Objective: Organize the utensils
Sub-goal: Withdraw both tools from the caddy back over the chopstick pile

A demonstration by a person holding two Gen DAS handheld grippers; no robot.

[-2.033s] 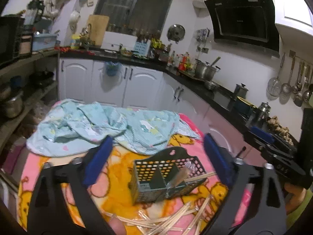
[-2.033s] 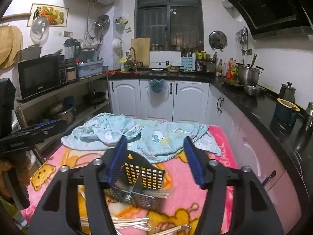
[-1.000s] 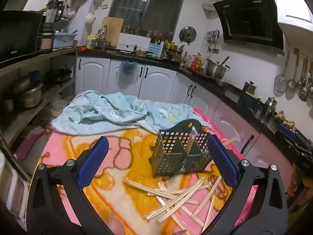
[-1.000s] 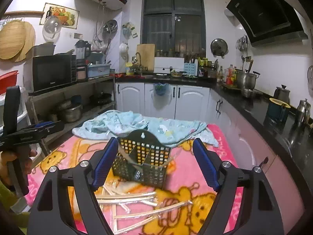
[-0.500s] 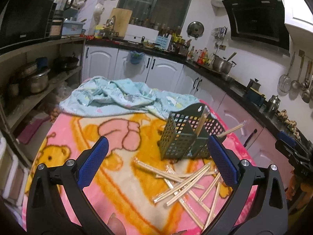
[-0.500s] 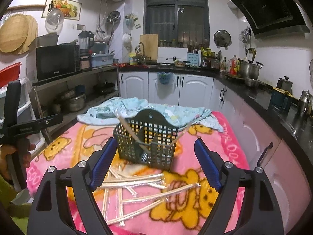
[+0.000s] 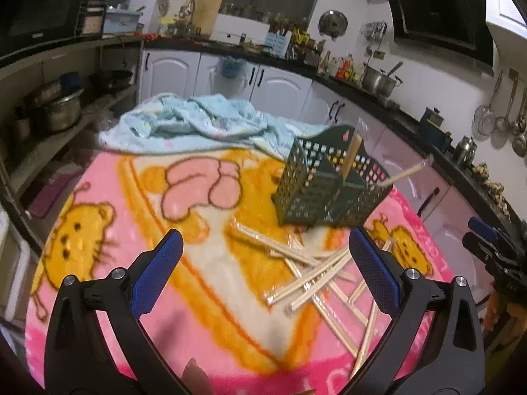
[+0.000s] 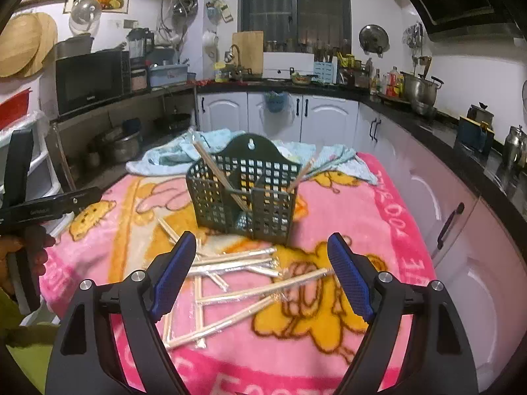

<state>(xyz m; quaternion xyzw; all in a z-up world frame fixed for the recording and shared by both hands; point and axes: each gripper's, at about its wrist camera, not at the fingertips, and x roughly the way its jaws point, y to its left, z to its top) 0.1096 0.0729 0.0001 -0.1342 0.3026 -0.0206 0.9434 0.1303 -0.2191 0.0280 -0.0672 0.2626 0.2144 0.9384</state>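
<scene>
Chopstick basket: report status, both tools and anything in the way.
Left tool open, right tool open, both empty. Basket upright, two wrapped chopsticks inside; rest scattered before it. Nothing blocking.

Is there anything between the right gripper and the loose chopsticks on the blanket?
Nothing visible. The right gripper is open above the wrapped chopsticks; the green basket stands behind them.

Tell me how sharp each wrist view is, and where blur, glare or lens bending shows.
Left wrist view: soft with motion blur across the blanket and chopsticks; counter lines bow.
Right wrist view: crisper; basket mesh is clear, plastic wrap on the chopsticks glints, and cabinets curve towards the dark corners.
</scene>
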